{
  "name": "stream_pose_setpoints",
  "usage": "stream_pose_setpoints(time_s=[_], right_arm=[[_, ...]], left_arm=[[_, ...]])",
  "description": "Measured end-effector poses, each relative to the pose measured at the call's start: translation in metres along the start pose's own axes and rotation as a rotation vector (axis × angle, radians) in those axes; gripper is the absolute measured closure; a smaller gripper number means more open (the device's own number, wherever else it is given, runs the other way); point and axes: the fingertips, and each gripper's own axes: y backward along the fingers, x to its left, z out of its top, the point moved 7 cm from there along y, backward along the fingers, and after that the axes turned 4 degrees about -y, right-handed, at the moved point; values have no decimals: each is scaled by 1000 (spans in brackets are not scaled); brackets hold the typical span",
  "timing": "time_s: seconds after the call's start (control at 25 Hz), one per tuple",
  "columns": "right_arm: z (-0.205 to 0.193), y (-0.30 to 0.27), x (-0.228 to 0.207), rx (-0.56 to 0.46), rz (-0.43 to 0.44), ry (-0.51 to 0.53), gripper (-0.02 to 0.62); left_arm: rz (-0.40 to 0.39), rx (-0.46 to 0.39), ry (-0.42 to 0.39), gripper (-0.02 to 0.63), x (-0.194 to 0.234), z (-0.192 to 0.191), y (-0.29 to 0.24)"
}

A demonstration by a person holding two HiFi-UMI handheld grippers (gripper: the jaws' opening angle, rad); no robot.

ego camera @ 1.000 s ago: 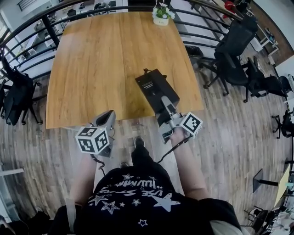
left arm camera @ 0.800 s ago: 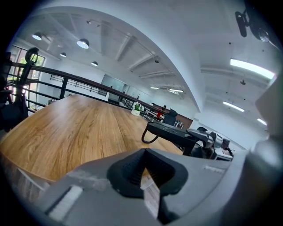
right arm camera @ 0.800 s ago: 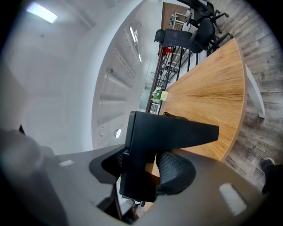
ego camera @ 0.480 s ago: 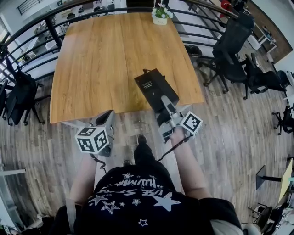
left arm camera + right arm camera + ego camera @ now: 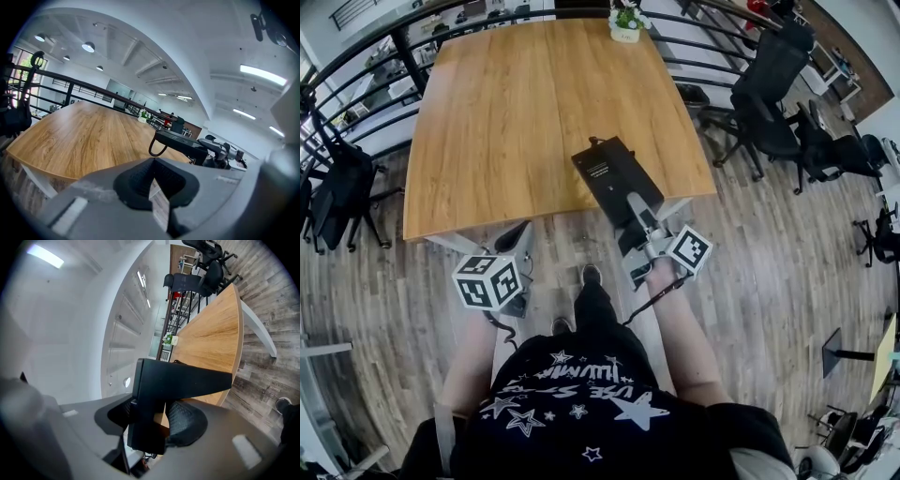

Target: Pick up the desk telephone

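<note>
The black desk telephone (image 5: 612, 176) hangs tilted over the near edge of the wooden table (image 5: 516, 112), held at its near end. My right gripper (image 5: 636, 212) is shut on the telephone. In the right gripper view the telephone (image 5: 174, 379) fills the space between the pads (image 5: 187, 420). My left gripper (image 5: 518, 246) hovers off the table's near edge, to the left of the phone, shut and holding nothing. In the left gripper view its jaws (image 5: 152, 180) point across the tabletop, with the telephone (image 5: 180, 142) and its cord loop to the right.
A small white flower pot (image 5: 627, 25) stands at the table's far edge. A black railing (image 5: 366, 52) curves round the far side. Black office chairs stand at the right (image 5: 778, 103) and left (image 5: 333, 197). Wooden floor lies under my feet.
Both grippers have drawn back from the table toward me. The telephone has come with the right gripper and now overhangs the near edge further.
</note>
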Motion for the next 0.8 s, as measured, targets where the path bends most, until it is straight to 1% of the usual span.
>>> stream_pose_setpoints(time_s=[0.28,0.8], right_arm=[[-17,22,-2,-12,-11,-9,394],[-42,42,-1,-12,4,-22,394]], left_arm=[[-15,5,-4,604,-6,-12,17],[-12,5,0,604,-10,-29,41]])
